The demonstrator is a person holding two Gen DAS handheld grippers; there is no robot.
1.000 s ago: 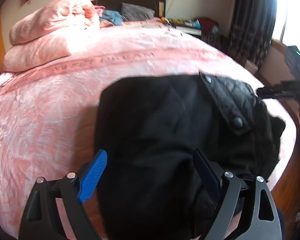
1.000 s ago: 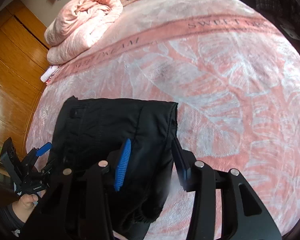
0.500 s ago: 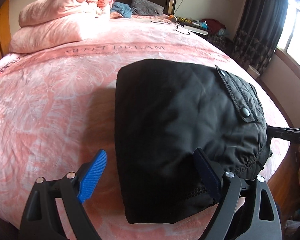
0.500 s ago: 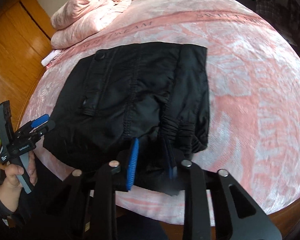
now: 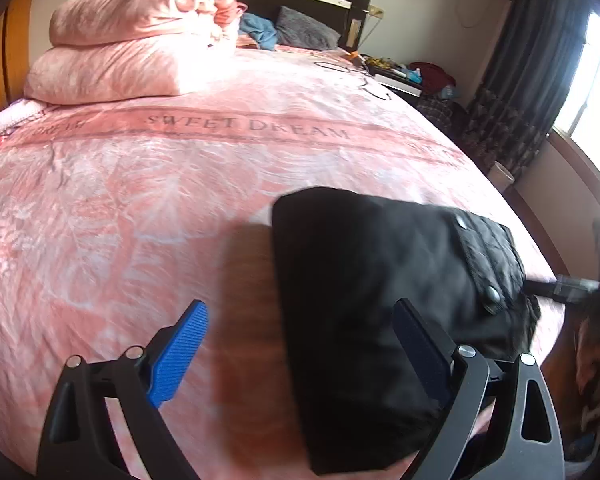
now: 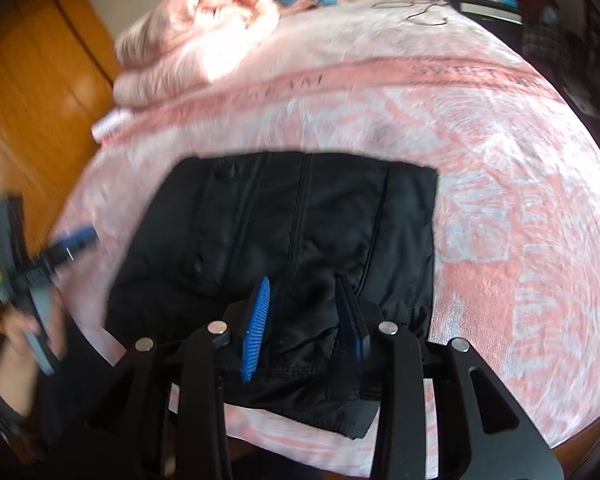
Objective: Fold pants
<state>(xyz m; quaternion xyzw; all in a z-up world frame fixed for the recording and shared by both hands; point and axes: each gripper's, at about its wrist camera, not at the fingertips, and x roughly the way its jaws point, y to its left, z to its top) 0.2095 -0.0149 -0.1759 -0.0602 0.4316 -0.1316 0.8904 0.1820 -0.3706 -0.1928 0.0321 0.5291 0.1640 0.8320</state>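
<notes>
- Both claws hang over the near edge of the bed: the left gripper (image 5: pixel 296 352) has its blue pads spread wide with nothing between them, one pad over bare bedspread and the other over black cloth.
- In its own view the right gripper (image 6: pixel 302 326) has its pads partly closed around a bunched fold at the near edge of the pants (image 6: pixel 300 232); whether they truly pinch the cloth cannot be told.
- Folded into a compact black block, the pants (image 5: pixel 380 280) lie on the pink bedspread (image 5: pixel 140 208) close to the bed's near edge.
- Only the left wrist view shows a quilted pocket flap (image 5: pixel 488 256) with metal snaps, and the right gripper's dark tip at the pants' far side.
- Only the right wrist view shows vertical seams across the pants, a wooden wardrobe (image 6: pixel 32 92), and the blurred left gripper (image 6: pixel 74 240) held beside the pants, apart from them.
- Printed across the bedspread's darker band, "SWEET DREAM" (image 5: pixel 248 126) reads clearly in the left view; in the right view it is smeared.
- A folded pink quilt (image 5: pixel 136 36) sits near the headboard.
</notes>
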